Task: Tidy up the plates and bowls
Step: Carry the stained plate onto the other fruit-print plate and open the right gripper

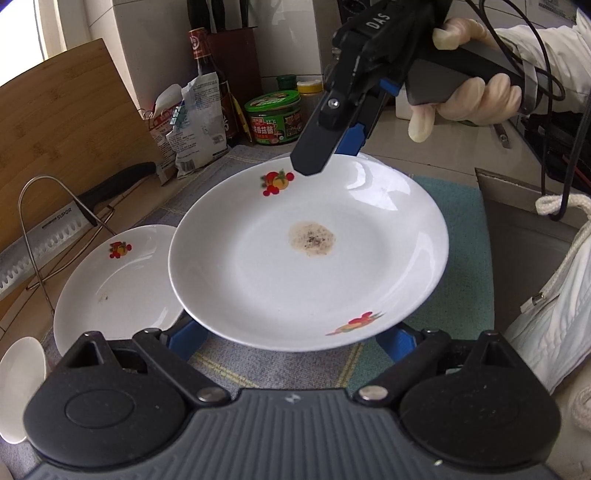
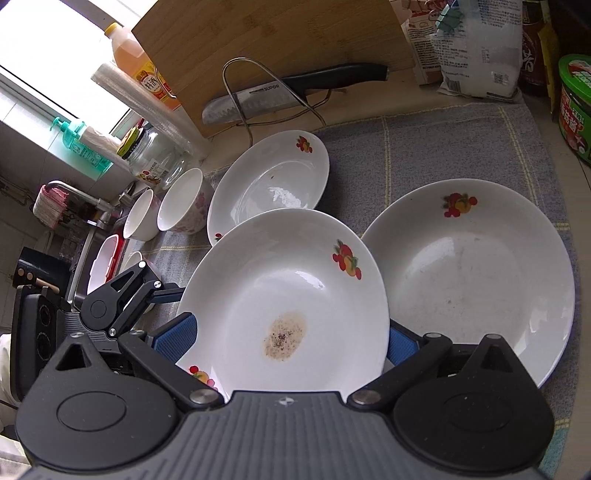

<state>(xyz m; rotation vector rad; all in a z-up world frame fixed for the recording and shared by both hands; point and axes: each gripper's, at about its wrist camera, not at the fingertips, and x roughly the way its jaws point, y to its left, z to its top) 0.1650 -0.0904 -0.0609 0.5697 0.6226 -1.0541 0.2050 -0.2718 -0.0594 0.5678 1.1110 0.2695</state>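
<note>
Carrying a stained white round ceramic plate (image 1: 310, 254) above the tabletop mat, left tongs (image 1: 291, 336) and right tongs (image 1: 332, 155) both clamping opposite rims; probably needing lowering onto another fruit-printed white plate (image 2: 469, 273).

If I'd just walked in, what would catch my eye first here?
A white plate with a brown stain in its middle, held above the grey mat between both grippers. Two more fruit-patterned plates lie on the mat, and a knife rests against the cutting board.

Black hand-held gripper (image 1: 325, 147) with blue pads, silver screws, "DAS" lettering, black cables; pale glove (image 1: 476, 96), white sleeve (image 1: 554, 48).
</note>
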